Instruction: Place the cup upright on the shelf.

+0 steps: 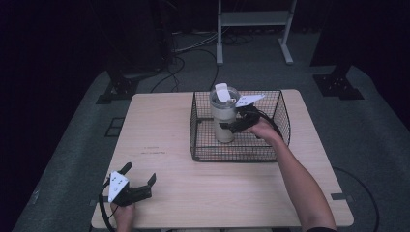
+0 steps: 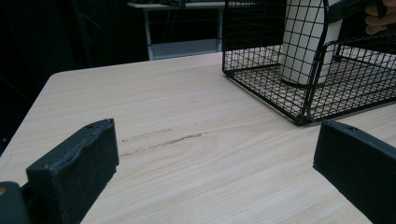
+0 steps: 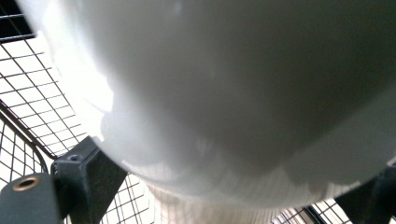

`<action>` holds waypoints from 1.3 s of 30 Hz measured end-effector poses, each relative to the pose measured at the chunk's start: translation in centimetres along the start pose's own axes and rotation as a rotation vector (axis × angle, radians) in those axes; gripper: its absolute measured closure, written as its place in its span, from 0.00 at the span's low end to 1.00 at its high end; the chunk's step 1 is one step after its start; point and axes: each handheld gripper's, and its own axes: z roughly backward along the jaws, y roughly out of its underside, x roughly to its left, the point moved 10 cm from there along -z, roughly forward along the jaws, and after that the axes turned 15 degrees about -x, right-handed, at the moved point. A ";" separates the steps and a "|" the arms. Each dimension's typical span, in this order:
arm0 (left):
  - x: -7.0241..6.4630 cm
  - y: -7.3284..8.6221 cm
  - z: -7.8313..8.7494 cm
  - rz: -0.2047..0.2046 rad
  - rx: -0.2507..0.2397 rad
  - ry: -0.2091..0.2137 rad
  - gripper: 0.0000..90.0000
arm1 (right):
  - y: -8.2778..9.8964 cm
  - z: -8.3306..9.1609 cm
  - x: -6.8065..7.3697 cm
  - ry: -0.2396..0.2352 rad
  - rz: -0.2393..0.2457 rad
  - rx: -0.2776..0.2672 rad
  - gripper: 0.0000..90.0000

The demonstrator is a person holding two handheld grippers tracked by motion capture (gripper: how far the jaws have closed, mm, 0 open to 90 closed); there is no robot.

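A tall white tumbler with a flip lid stands upright inside a black wire basket at the table's far middle. My right gripper reaches into the basket from the right, its jaws closed against the tumbler's lower body. In the right gripper view the tumbler sits pressed between both jaws. My left gripper rests near the table's front left corner, open and holding nothing. The left gripper view looks across bare wood toward the basket and the tumbler.
The light wooden table has a faint scuff mark left of the basket. Behind the table stand a white metal frame, dark stands and cables on grey floor.
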 end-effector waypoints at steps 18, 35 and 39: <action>-0.1 0.0 0.0 -0.002 -0.004 0.002 0.00 | 0.5 1.0 0.1 0.006 0.011 0.019 0.10; -0.1 0.0 0.0 -0.002 -0.005 0.003 0.00 | 0.3 1.8 0.2 0.017 -0.005 0.025 0.10; -0.1 0.0 0.0 -0.004 -0.006 0.003 0.00 | -0.2 2.6 0.2 0.022 -0.029 0.020 0.10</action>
